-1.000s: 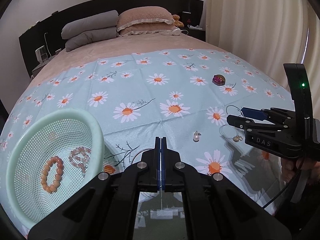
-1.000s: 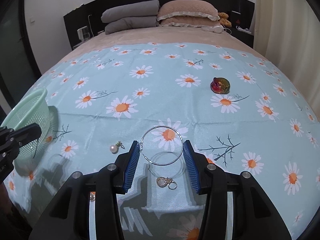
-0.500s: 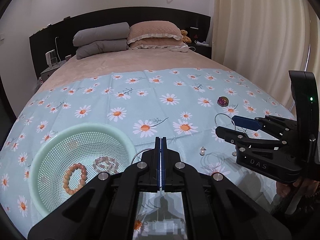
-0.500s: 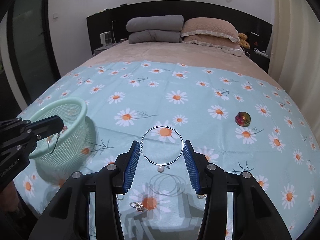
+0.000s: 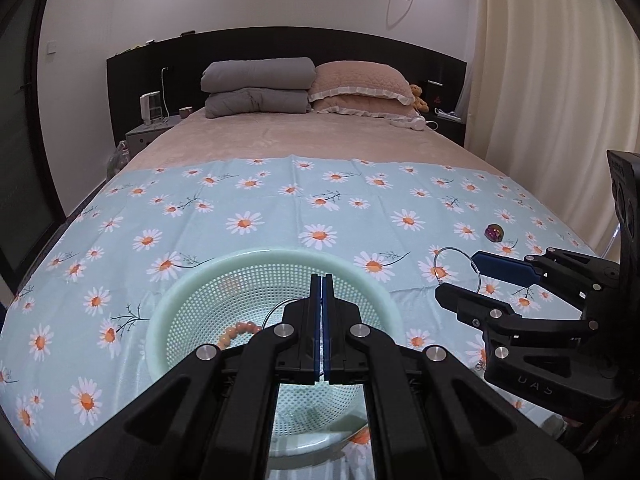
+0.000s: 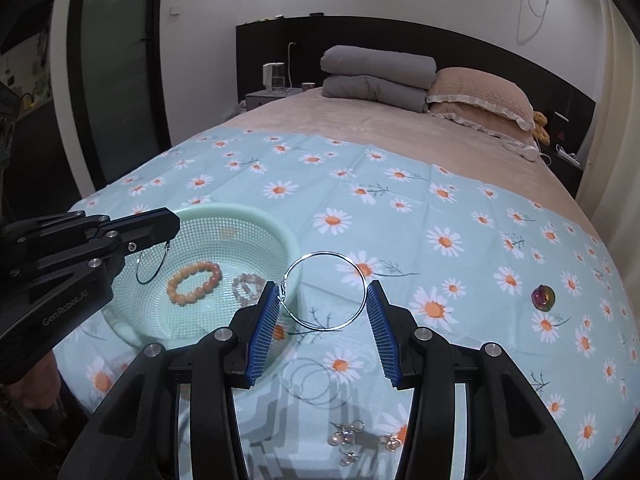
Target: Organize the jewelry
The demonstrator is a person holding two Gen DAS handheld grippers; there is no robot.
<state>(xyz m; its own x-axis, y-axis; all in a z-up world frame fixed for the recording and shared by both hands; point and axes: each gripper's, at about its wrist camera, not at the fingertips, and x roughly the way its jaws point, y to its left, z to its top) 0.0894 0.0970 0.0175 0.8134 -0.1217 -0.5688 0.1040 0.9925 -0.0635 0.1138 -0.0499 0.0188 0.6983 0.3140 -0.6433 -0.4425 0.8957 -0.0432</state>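
My left gripper (image 5: 321,280) is shut on a thin silver hoop earring (image 6: 137,269), which hangs from its tip over the mint green basket (image 5: 272,258). An orange bead bracelet (image 6: 195,282) and a pink bead bracelet (image 6: 248,288) lie in the basket (image 6: 240,216). My right gripper (image 6: 324,285) is shut on a larger silver hoop (image 6: 324,254), held across its blue pads in the air just right of the basket's rim. The left wrist view shows that gripper (image 5: 458,276) and its hoop (image 5: 456,249) to the right.
An iridescent trinket (image 6: 543,297) lies on the daisy cloth (image 6: 440,184) to the right. Small pearl and silver earrings (image 6: 348,438) lie on the cloth near the bed's front edge, under my right gripper. Pillows and folded quilts sit at the headboard.
Both grippers have risen and moved left, each with its hoop. My left gripper now hangs over the basket, and my right gripper has left the small earrings and come up beside its rim.
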